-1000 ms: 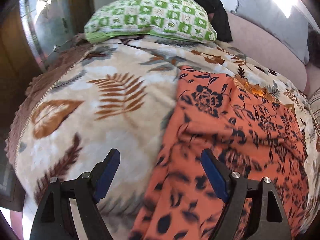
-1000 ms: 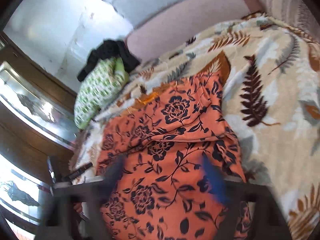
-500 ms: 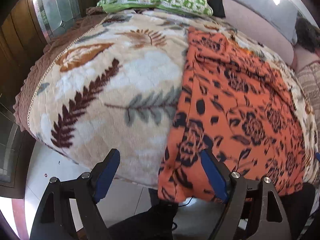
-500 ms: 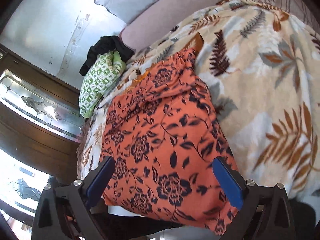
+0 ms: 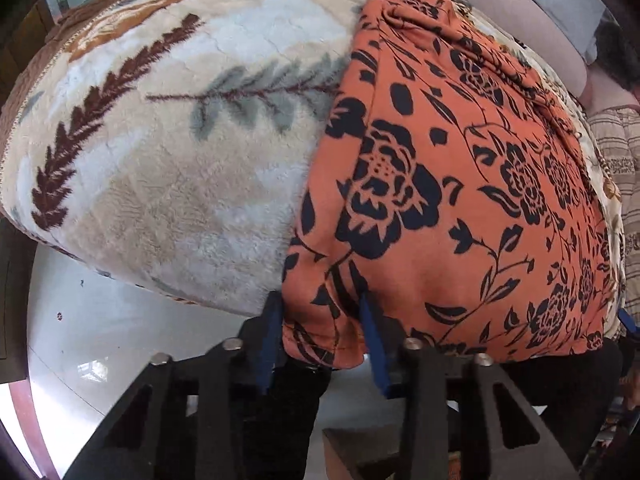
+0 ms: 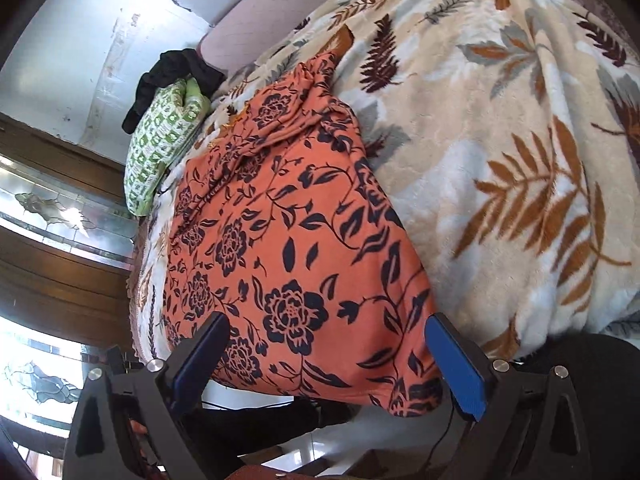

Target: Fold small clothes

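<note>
Leaf-patterned blanket (image 5: 168, 168) bearing the orange floral garment (image 5: 460, 184), its hem overhanging the blanket's near edge: left gripper (image 5: 322, 316) pinched on the hem's left corner, right gripper (image 6: 328, 340) spread around the right corner, judged next to be closed before lifting.

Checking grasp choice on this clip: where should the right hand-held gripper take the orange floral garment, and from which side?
Probably the near hem corner of the orange floral garment, where it droops over the leaf-print blanket. Coming from the bed's front, the open right hand-held gripper can straddle that free edge. The left hand-held gripper has the opposite hem corner between its fingers.
</note>
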`<move>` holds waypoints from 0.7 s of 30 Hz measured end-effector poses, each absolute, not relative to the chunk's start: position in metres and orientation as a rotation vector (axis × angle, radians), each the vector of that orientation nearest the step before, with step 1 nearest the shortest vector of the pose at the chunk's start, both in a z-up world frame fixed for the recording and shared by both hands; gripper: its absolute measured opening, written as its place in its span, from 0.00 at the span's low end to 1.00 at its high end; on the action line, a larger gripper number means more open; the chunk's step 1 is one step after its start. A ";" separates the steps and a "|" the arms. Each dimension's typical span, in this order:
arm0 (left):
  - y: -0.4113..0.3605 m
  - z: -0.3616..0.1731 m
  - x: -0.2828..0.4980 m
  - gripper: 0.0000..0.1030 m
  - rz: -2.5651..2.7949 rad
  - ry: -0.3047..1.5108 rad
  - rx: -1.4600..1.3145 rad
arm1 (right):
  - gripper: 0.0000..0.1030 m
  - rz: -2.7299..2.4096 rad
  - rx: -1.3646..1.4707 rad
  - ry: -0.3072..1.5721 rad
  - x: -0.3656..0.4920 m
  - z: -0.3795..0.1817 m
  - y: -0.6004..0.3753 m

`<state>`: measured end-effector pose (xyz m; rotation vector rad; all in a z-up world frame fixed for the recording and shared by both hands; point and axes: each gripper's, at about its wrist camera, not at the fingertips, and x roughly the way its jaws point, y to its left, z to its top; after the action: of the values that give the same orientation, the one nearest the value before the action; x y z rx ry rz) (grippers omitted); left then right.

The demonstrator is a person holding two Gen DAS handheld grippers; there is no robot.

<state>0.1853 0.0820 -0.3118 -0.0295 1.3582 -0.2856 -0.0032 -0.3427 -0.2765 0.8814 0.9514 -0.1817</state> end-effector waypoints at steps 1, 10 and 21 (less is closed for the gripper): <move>0.081 -0.312 0.184 0.35 -0.293 1.355 -0.025 | 0.97 -0.189 0.880 0.957 -0.004 -0.277 -0.343; 0.074 -0.318 0.184 0.48 -0.314 1.386 -0.063 | 0.96 -0.296 0.883 1.044 -0.010 -0.292 -0.353; 0.071 -0.319 0.193 0.20 -0.322 1.373 -0.061 | 0.76 -0.297 0.907 1.178 0.005 -0.338 -0.347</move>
<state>0.1930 0.0713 -0.3192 -0.0605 1.3727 -0.3220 0.0051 -0.3468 -0.3382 0.9069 1.1784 -0.2973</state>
